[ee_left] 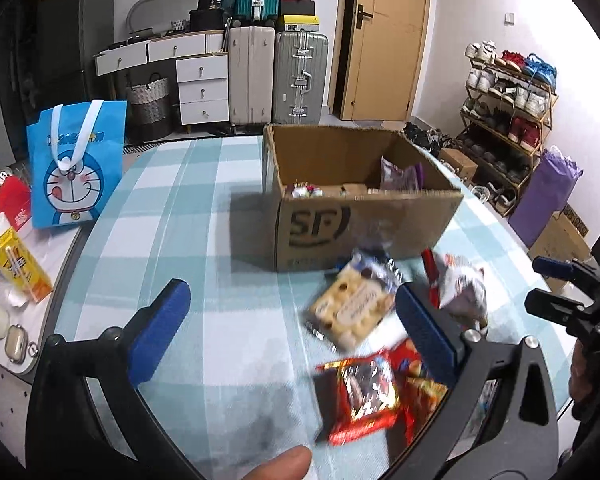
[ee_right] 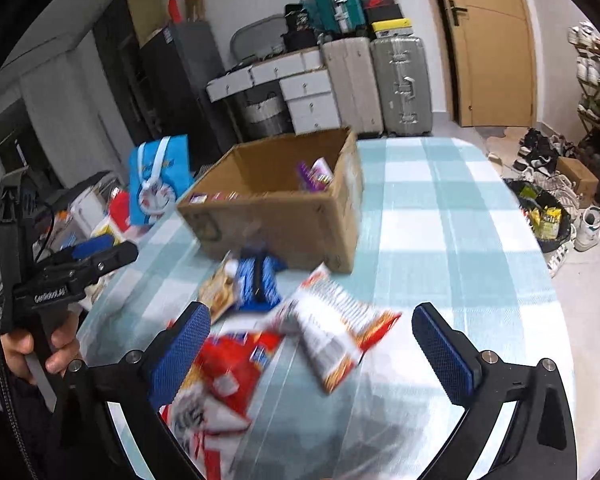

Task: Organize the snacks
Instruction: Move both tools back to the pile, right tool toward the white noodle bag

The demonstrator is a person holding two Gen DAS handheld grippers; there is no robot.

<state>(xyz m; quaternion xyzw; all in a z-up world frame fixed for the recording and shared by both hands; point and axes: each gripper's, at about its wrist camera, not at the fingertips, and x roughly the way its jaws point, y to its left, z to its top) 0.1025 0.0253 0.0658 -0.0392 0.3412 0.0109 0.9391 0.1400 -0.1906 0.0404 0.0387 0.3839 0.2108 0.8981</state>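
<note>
Right now I have both grippers spread wide over the checked table [ee_left: 204, 208], and neither holds anything. My left gripper [ee_left: 290, 332] has bare cloth and a pale biscuit pack [ee_left: 353, 308] between its blue pads; the pack lies flat and the pads do not touch it. Just nearer to me sits a red packet [ee_left: 363, 396], and a white-and-red bag [ee_left: 461, 284] lies beyond the pad on that side. My right gripper [ee_right: 325, 350] hangs above the same heap: a white bag with red edging [ee_right: 331, 328] lies between its pads, a big red-and-white bag [ee_right: 220, 384] runs under the pad nearest my other hand [ee_right: 40, 354], and a blue pack [ee_right: 258, 280] lies further off by the box [ee_left: 363, 224]. The cardboard box stands open just behind the heap, with a purple packet [ee_left: 401, 178] leaning in one corner and small wrapped pieces on its floor. A blue cartoon tote [ee_left: 76, 164] stands off the table's edge. The snacks are blurred, so I can't read their labels
</note>
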